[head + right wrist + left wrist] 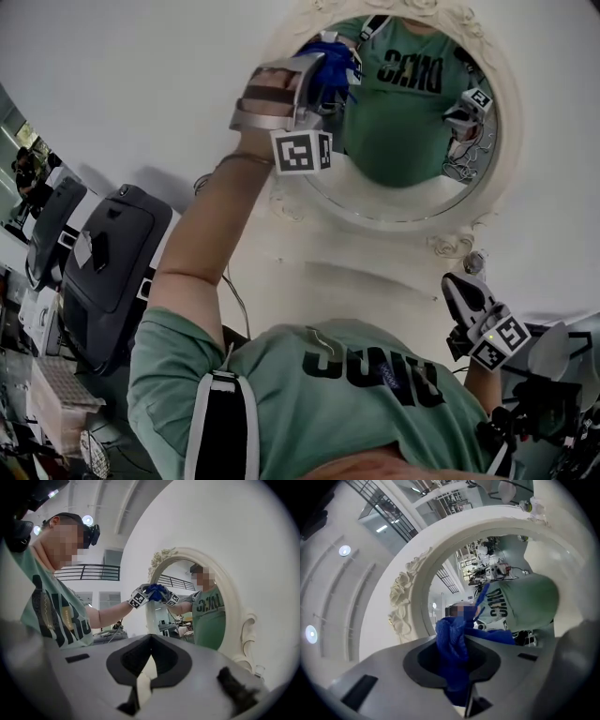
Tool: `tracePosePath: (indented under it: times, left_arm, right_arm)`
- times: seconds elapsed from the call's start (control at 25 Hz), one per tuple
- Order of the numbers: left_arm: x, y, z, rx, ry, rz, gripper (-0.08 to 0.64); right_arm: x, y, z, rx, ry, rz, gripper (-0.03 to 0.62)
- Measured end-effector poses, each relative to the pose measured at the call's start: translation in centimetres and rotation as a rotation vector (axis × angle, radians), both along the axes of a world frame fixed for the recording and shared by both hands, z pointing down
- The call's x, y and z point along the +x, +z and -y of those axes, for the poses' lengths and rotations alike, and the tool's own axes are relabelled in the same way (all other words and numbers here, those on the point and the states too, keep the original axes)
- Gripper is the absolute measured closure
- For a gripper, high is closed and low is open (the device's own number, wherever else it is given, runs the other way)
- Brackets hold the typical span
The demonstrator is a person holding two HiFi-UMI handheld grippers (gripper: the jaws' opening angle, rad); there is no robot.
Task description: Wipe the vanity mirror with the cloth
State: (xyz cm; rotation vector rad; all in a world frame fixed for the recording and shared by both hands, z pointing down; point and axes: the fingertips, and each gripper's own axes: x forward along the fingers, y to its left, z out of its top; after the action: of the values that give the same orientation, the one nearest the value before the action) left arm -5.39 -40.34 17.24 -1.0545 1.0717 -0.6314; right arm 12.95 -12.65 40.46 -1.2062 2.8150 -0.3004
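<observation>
Up at the top-left of the glass: L gripper [314, 80], held high on a bare arm.
L jaws: shut tight on the blue cloth [336, 67]; a wad of it sticks out past the tips.
Cloth: pressed on the vanity mirror [403, 141], right in front of L gripper, near the frame's carved edge.
Mirror: round, w/ a cream frame; stands by a white wall, to the right of L gripper & above R gripper.
R gripper [461, 292]: low down, under the frame's right side, well apart from the cloth.
R jaws: closed together, nothing betw. them.
</observation>
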Motion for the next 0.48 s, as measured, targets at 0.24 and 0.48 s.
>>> tracePosePath:
  times: [0.24, 0.48]
  left_arm:
    - [-0.9, -0.1, -0.4, 0.059, -0.056, 0.059, 0.477]
    - [-4.0, 2.4, -0.3, 0.024, -0.143, 0.102, 0.48]
  right_arm:
    - [-1.1, 0.3, 0.0, -0.017, -0.034, -0.013, 0.588]
    - [-1.9, 0.2, 0.1, -0.034, -0.05, -0.007, 0.588]
